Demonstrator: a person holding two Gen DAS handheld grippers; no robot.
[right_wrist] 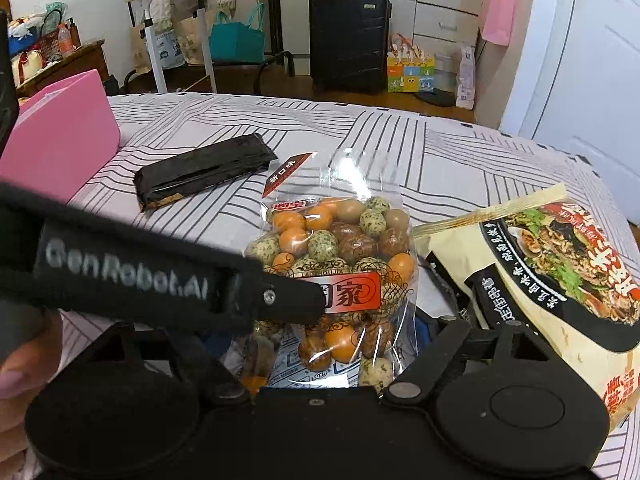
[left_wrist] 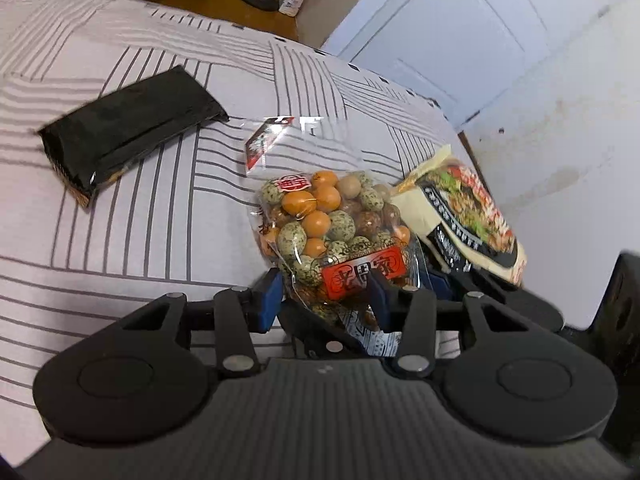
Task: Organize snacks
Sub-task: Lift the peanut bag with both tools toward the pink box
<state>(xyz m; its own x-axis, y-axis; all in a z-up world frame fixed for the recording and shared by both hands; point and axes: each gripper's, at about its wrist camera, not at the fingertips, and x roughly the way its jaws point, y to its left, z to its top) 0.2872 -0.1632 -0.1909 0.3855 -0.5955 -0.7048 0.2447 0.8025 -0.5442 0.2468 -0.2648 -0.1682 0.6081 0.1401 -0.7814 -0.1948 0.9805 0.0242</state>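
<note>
A clear bag of orange, speckled and brown coated nuts [left_wrist: 332, 224] [right_wrist: 340, 248] with a red label lies on the striped bedsheet [left_wrist: 140, 240]. My left gripper [left_wrist: 324, 300] is shut on the bag's near end, one blue pad on each side. In the right wrist view the left gripper's black body [right_wrist: 160, 280] crosses in front. My right gripper [right_wrist: 328, 332] stands wide around the same end of the bag; its left finger is hidden. A cream noodle packet [left_wrist: 464, 216] [right_wrist: 540, 276] leans just right of the bag. A black packet [left_wrist: 132, 136] [right_wrist: 204, 172] lies further back on the left.
A pink box [right_wrist: 60, 148] sits on the bed at the left. Past the bed's far edge are a black suitcase [right_wrist: 350, 40], gift bags and a folding table. A white door [left_wrist: 460, 48] and wall close the right side. A person's fingers [right_wrist: 12, 376] show at the lower left.
</note>
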